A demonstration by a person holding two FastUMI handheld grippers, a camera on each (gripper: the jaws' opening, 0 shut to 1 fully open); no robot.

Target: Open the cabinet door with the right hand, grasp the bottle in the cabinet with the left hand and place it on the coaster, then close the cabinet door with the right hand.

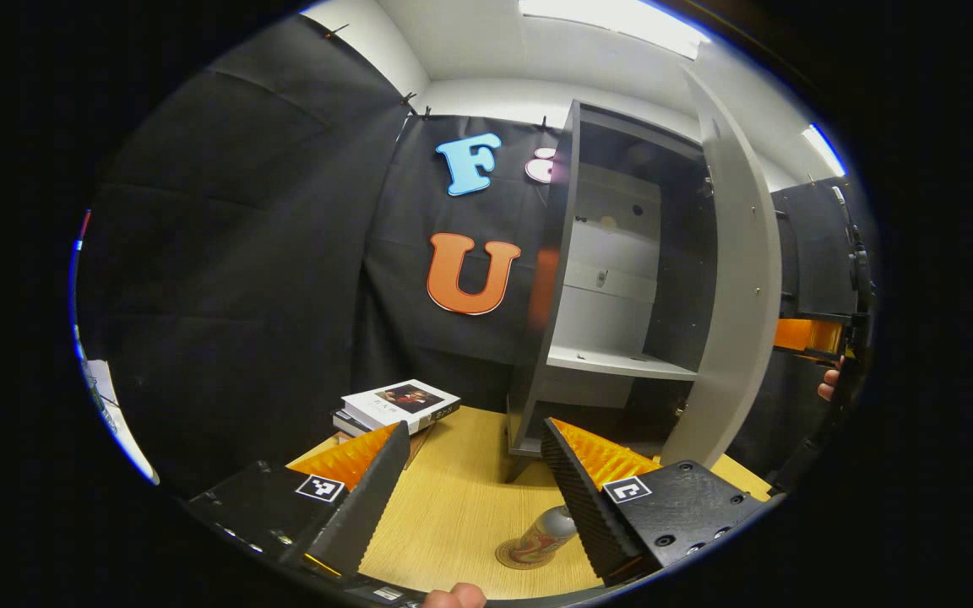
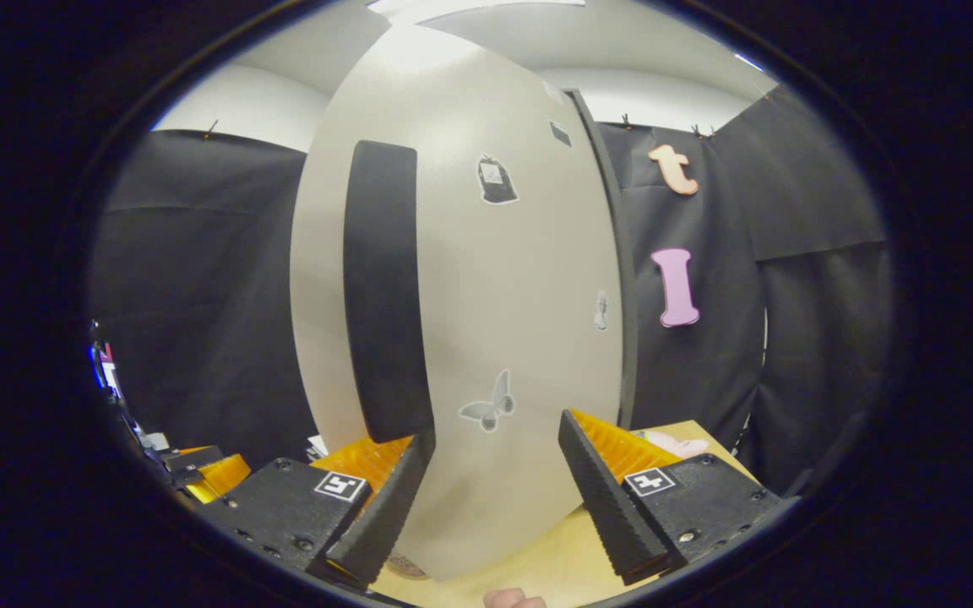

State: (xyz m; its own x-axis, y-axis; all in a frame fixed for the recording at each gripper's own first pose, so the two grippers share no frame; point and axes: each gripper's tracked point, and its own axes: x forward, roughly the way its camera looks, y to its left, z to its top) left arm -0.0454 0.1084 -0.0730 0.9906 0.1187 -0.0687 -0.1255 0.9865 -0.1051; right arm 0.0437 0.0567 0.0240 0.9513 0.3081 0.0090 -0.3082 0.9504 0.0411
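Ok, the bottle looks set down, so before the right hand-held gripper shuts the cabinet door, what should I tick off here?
1. Bottle on the coaster: ok, it stands on it, slightly tilted in the left gripper view.
2. Left hand-held gripper released: ok, fingers apart, nothing between them.
3. Cabinet door open: ok, swung wide.
4. Right hand-held gripper facing the door: ok, open, close to the door face beside the black handle; contact cannot tell.
5. Door's swing path free: cannot tell; the left gripper sits in front of the cabinet opening.
6. Shelf bare: ok as far as visible.
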